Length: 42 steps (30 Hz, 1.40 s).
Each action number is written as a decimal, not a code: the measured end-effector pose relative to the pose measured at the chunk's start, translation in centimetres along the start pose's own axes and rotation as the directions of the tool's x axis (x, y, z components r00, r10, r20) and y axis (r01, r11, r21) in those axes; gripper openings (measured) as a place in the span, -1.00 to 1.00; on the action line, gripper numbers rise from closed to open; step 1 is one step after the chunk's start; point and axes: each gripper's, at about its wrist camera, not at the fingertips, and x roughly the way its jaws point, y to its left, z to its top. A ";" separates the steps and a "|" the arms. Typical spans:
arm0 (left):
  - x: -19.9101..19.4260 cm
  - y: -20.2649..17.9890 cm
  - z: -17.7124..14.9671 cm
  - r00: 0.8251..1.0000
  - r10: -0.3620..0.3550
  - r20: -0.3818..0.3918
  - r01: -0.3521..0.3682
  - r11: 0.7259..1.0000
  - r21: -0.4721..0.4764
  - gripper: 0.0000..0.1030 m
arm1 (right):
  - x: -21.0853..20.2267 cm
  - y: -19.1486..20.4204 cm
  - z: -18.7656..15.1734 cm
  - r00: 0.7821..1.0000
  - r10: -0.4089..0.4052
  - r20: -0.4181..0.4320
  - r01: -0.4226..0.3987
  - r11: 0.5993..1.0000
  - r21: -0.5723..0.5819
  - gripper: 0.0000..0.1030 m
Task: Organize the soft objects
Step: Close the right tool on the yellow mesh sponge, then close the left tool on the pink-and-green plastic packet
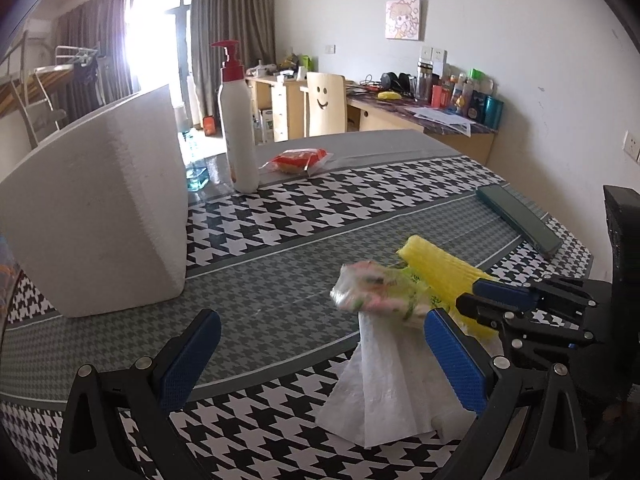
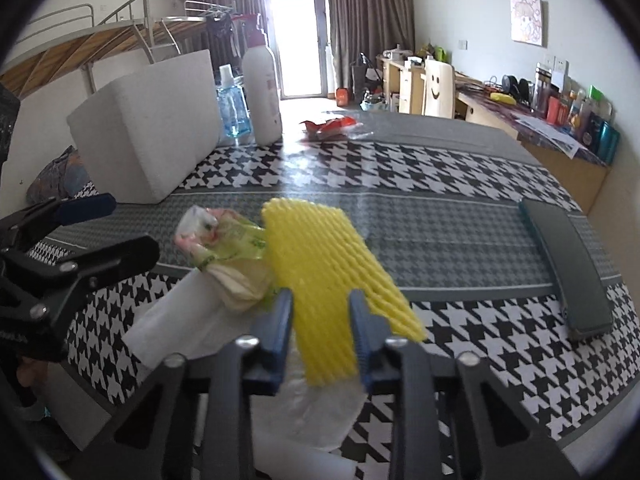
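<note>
A yellow foam net sleeve (image 2: 320, 264) lies on the houndstooth table (image 2: 440, 216). My right gripper (image 2: 320, 320) is shut on its near end, both blue pads pressing its sides. The sleeve (image 1: 440, 272) and that gripper (image 1: 470, 296) also show at the right of the left wrist view. Beside the sleeve sits a crumpled printed plastic bag (image 1: 372, 288) on a white tissue sheet (image 1: 384, 380). My left gripper (image 1: 320, 360) hangs open just above the table, its right finger beside the tissue and its jaws holding nothing.
A big white foam block (image 1: 100, 208) stands at the left. Behind it are a white pump bottle (image 1: 238, 136) and a blue bottle (image 2: 232, 108). A red snack pack (image 1: 298, 160) lies far back. A dark green flat case (image 1: 516, 216) lies at the right edge.
</note>
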 end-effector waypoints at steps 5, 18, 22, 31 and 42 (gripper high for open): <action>0.1 -0.6 0.3 1.000 -0.030 -0.006 0.030 0.999 0.012 0.98 | -0.1 -0.4 -0.1 1.000 0.002 0.002 -0.002 1.000 0.016 -0.66; 2.5 -2.2 0.6 0.994 -0.071 -0.078 0.076 0.995 0.058 0.98 | -0.8 -1.2 -0.5 1.000 0.005 0.021 -0.005 1.000 0.025 -0.65; 3.2 -2.4 0.5 0.995 -0.050 -0.089 0.057 0.996 0.071 0.98 | -0.9 -1.6 -0.7 1.000 0.000 0.019 0.000 1.000 0.029 -0.65; 5.2 -2.6 0.2 0.987 -0.055 -0.153 0.066 0.995 0.070 0.97 | -1.0 -2.2 -0.8 1.000 -0.003 0.022 0.002 0.999 0.052 -0.12; 6.0 -2.7 -0.3 0.979 -0.076 -0.190 0.090 0.994 0.065 0.47 | -0.9 -2.6 -0.7 1.000 -0.017 0.013 0.016 0.998 0.066 0.04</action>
